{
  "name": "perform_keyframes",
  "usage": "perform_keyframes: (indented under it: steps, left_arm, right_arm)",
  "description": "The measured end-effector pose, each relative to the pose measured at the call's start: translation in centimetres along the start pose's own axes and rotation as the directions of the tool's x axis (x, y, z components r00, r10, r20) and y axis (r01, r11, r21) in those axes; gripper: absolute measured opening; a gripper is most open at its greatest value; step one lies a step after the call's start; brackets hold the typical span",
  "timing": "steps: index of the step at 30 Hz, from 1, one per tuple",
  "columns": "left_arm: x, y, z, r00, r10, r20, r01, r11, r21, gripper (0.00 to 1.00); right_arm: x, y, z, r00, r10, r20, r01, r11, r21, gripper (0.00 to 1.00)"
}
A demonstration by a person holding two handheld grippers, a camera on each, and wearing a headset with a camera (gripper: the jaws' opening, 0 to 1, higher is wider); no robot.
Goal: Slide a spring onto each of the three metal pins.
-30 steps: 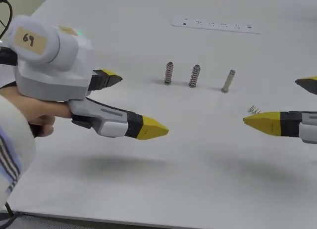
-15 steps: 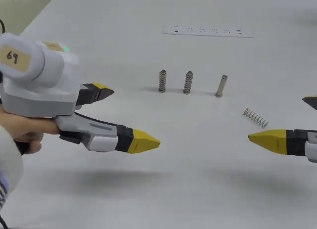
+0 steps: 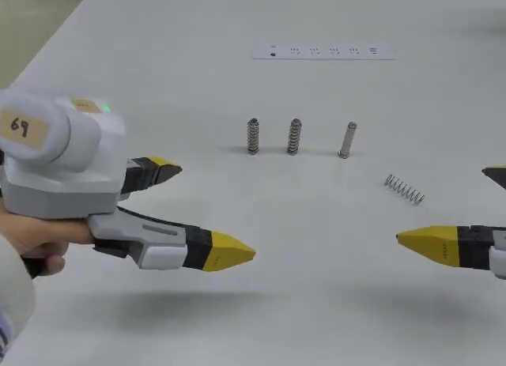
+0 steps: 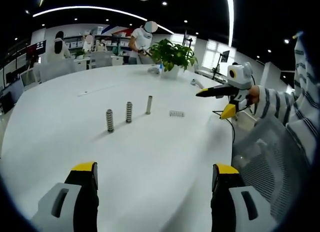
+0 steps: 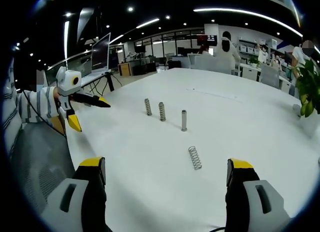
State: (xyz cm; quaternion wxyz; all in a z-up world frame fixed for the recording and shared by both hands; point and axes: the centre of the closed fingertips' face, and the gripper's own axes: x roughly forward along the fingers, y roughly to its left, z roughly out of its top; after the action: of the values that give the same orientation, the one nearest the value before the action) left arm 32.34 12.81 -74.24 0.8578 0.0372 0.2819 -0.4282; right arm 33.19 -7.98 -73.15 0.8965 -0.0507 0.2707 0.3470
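Bench [image 3: 316,295]: white and flat; carries all items listed.
Bare pin [image 3: 348,139]: stands upright at the right end of a row of three; no spring on it. Taken as the reference point.
Middle pin [image 3: 294,136]: upright, just left of the bare pin; a spring sits around its shaft.
End pin [image 3: 253,136]: upright, left of the bare pin beyond the middle pin; also wears a spring.
Loose spring [image 3: 404,190]: lies flat on the bench, near the bare pin on its right and on the person's side, not touching it.
Power strip [image 3: 322,52]: lies flat, well beyond the bare pin on the far side.
Left gripper [image 3: 215,213]: held in a hand above the bench, well to the left of the bare pin and nearer the person; fingers [image 3: 225,252] spread wide, nothing between them.
Right gripper [image 3: 441,205]: right of the bare pin and nearer the person, past the loose spring; fingers [image 3: 431,243] spread wide, empty.
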Motion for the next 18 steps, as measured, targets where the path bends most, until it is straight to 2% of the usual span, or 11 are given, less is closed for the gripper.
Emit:
perform_keyframes:
  steps: [4,5,6,12,14,16,18]
  left_arm:
    - [0.0,-0.3,0.3,0.9999,-0.014,0.007,0.014,1.000,0.002,0.91]
    - [0.1,-0.4,1.0,0.9986,-0.025,0.046,0.026,0.999,-0.035,0.91]
    - [0.0,-0.3,1.2,0.9983,-0.028,0.051,0.030,0.999,-0.035,0.90]
    - [0.3,0.0,2.2,0.9987,-0.036,0.037,0.035,0.999,0.009,0.89]
    - [0.8,-0.2,2.7,0.9980,-0.050,0.039,0.049,0.998,0.025,0.89]
    - [1.7,-1.0,2.9,0.9955,-0.094,0.016,0.093,0.993,0.072,0.88]
    - [2.5,-1.4,3.3,0.9932,-0.116,-0.002,0.116,0.984,0.136,0.88]
  right_arm:
    - [0.0,0.1,0.0,1.0000,-0.001,0.003,0.001,1.000,0.003,1.00]
    - [0.0,0.1,0.0,1.0000,0.001,0.004,-0.001,1.000,0.003,1.00]
    - [0.0,0.2,0.0,1.0000,0.003,0.004,-0.003,1.000,0.003,1.00]
    - [0.0,0.6,0.1,0.9999,0.012,0.004,-0.012,1.000,-0.006,1.00]
    - [0.1,0.7,0.0,0.9999,0.014,0.001,-0.014,1.000,-0.010,1.00]
    - [0.1,0.8,-0.1,0.9998,0.018,0.002,-0.018,1.000,-0.008,1.00]
    - [0.1,0.8,-0.1,0.9998,0.018,0.006,-0.018,1.000,-0.004,1.00]
